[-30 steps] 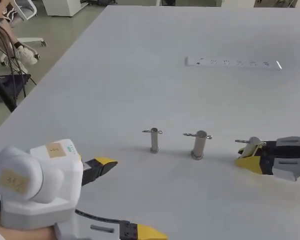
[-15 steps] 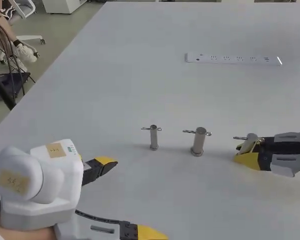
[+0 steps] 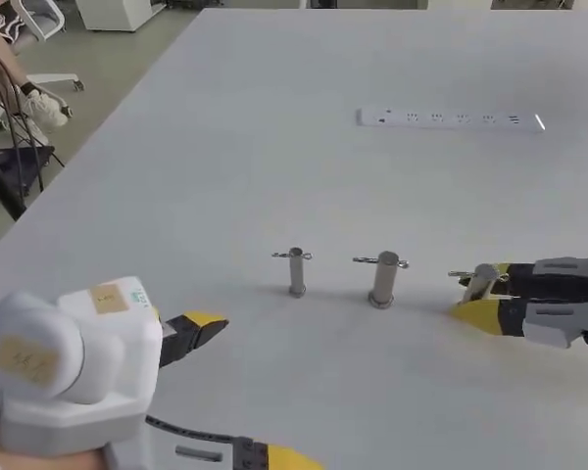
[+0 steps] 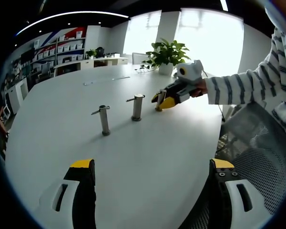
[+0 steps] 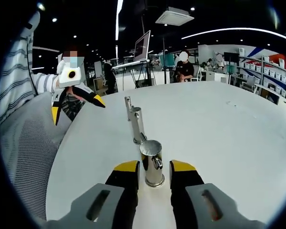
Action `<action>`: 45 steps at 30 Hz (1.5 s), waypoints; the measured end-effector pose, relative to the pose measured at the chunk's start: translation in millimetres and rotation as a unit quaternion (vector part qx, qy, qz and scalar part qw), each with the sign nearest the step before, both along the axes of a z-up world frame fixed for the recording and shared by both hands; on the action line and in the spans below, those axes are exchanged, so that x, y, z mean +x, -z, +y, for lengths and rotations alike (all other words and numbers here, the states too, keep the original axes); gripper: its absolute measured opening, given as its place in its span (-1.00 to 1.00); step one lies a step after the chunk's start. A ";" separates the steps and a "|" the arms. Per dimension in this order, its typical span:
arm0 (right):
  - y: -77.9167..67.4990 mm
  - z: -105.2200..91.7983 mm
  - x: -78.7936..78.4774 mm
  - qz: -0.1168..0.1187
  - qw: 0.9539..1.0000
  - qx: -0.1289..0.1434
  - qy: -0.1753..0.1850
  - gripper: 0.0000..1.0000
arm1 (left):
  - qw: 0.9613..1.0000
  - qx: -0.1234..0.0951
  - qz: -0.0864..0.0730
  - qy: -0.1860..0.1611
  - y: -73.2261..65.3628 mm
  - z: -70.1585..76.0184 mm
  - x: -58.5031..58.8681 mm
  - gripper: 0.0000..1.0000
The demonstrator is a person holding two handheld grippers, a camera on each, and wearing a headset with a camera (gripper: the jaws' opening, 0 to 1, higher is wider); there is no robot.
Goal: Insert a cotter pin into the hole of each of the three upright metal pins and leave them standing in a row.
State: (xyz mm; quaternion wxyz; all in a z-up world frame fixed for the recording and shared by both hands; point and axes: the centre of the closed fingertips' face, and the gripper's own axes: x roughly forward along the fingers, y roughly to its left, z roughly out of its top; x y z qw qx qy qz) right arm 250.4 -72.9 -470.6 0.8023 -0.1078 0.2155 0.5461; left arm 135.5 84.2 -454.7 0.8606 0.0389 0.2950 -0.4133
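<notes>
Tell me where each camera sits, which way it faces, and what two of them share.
Head view: head-worn, looking down at the table; left gripper bottom left, right gripper at right.
Left gripper view: behind its own spread jaws, facing the row of metal pins; right gripper and striped sleeve beyond.
Right gripper view: looks along the row, own jaws flanking the nearest pin.
Shared: each gripper view shows the other gripper.

White pwr strip (image 3: pixel 449 119) far across grey table (image 3: pixel 225 147), potted plant (image 4: pixel 166 53) at table end, monitor (image 5: pixel 142 45) in bkgd
</notes>
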 end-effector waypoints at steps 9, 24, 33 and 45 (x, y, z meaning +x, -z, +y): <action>-26.9 -4.3 -10.7 0.005 0.999 0.022 0.032 -0.29 | 0.999 -0.031 -0.015 -0.016 -16.0 1.8 11.8 0.98; -56.4 -5.7 -46.8 0.005 0.998 0.022 0.052 0.45 | 0.996 -0.070 -0.039 -0.037 -39.3 6.0 28.7 0.98; -59.4 -14.3 -52.3 0.003 0.994 0.021 0.105 0.66 | 0.995 -0.081 -0.039 -0.046 -43.6 8.6 31.2 0.98; -42.3 -14.0 -74.3 0.046 0.986 0.044 0.151 0.73 | 0.994 -0.086 -0.025 -0.063 -39.2 16.4 32.1 0.98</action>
